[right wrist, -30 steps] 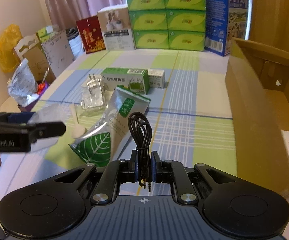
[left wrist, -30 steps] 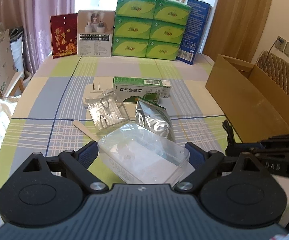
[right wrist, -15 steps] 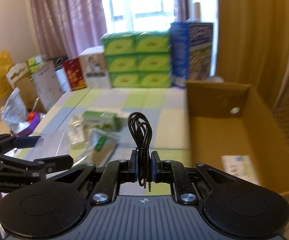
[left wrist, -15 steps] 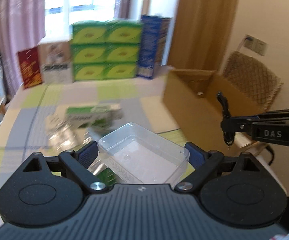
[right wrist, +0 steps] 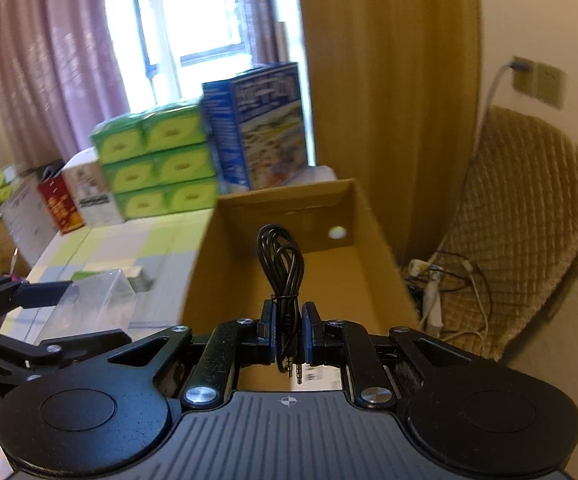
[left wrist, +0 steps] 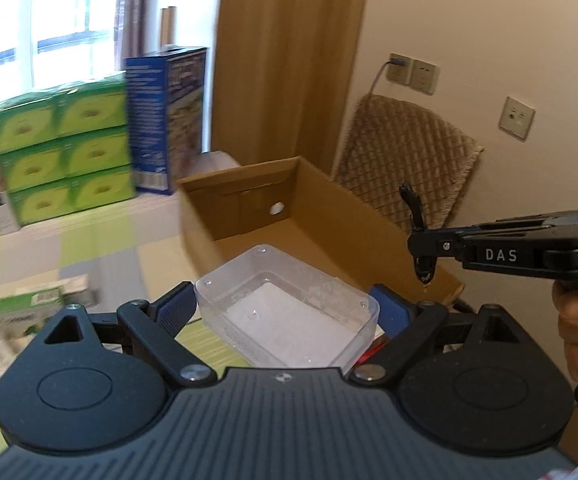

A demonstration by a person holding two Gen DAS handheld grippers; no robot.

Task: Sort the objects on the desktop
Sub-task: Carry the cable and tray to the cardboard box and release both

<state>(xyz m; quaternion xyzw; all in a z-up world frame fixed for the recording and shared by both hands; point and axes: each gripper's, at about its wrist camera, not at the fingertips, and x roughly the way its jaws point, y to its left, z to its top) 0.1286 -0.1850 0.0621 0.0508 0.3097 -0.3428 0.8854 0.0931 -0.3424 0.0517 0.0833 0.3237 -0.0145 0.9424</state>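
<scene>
While its two blue-padded fingers press against the short ends of a clear plastic container (left wrist: 287, 312), the left gripper (left wrist: 285, 308) holds that container up off the table, above the near edge of the open cardboard box (left wrist: 309, 236) straight ahead of it. Off to its right, the right gripper (right wrist: 288, 332) is clamped tight on a coiled black audio cable (right wrist: 281, 264), the loops standing up past the fingertips and the plug ends hanging down behind them. Directly beyond this gripper lies the same box, and a white packet shows on the floor of it just below the plugs. Farther left of both tools, the checked tablecloth (right wrist: 121, 248) carries a blurred green carton (left wrist: 37, 300). At the far end of the table stand stacked green tissue boxes (right wrist: 157, 168) with a tall blue box (right wrist: 261, 124) beside them. Right of the box, a quilted chair (right wrist: 529, 216) stands against the wall.
</scene>
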